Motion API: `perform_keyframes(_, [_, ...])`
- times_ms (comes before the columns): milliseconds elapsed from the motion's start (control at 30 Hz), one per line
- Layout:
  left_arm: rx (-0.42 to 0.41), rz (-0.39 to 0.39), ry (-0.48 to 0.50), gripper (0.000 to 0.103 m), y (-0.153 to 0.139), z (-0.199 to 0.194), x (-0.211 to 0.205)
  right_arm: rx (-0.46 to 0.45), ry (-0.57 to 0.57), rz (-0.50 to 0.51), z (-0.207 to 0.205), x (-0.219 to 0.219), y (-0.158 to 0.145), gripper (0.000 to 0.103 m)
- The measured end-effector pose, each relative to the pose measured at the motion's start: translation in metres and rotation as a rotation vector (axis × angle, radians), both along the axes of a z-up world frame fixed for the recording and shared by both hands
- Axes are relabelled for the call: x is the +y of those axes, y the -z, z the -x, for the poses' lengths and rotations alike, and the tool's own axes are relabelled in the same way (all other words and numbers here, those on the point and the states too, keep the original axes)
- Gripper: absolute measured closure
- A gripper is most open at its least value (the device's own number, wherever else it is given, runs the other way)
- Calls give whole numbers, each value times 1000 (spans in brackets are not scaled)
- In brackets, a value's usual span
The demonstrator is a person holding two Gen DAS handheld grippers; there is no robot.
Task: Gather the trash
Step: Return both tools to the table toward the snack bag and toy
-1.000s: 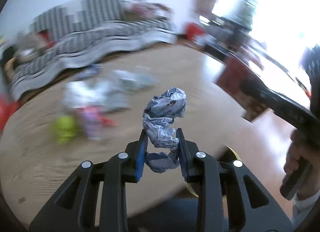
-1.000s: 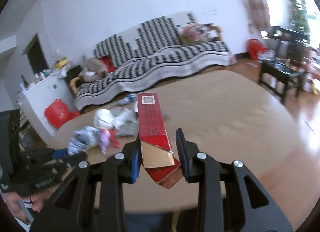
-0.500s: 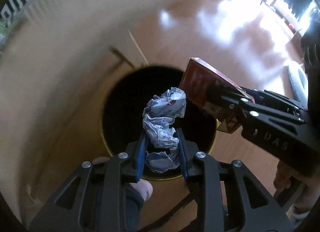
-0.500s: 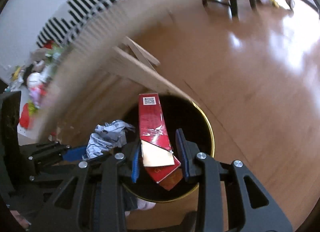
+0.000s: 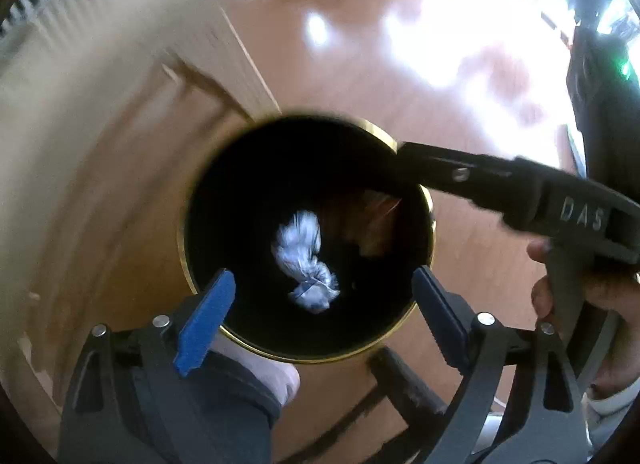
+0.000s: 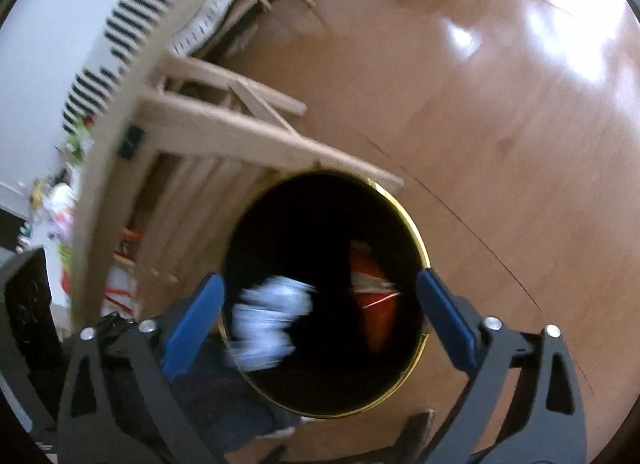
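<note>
Pointing steeply down into the dark mouth of a round bin [image 5: 430,220], the left tool [image 5: 320,296] has its blue pads spread wide with nothing between them; its jaws have just been opening. Below them, inside the bin, lies a crumpled grey-white wrapper [image 5: 306,260], blurred, with a red box [image 5: 376,224] dimly visible beside it. The right tool [image 6: 320,304] is tilted down over the same bin [image 6: 420,248] at a shallower angle, its jaws likewise spread and just opened, empty. In its view the wrapper [image 6: 268,324] is a blurred pale smear on the left of the opening and the red box [image 6: 372,296] stands on end toward the right wall. From the left wrist view, the right tool's black body [image 5: 520,192] reaches in over the gold rim, gripped by a hand [image 5: 592,296] at the right edge. Beside the bin runs the pale wooden desk [image 6: 224,132], on a glossy brown floor [image 6: 500,104].
</note>
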State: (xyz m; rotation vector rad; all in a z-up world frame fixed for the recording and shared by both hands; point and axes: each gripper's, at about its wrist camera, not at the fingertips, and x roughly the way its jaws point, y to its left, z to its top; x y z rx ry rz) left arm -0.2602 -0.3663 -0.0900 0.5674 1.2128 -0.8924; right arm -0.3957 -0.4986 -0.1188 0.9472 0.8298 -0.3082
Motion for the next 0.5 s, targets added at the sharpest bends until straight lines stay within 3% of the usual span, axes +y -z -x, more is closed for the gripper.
perform_keyframes(133, [-90, 122, -19, 12, -60, 6, 22, -83, 55, 218, 20, 0, -60, 7])
perform_keyframes(233, [-189, 218, -93, 9, -115, -8, 54, -138, 35, 378, 5, 13, -107, 7])
perform_keyframes(300, [-258, 260, -174, 6, -148, -27, 85, -172, -1, 433, -19, 21, -127, 7])
perform_keyframes(400, [-403, 216, -316, 6, -178, -60, 144, -195, -92, 488, -68, 51, -151, 7])
perform_keyframes(500, [-497, 103, -495, 6, -181, -101, 208, -185, -174, 498, -117, 87, -160, 7])
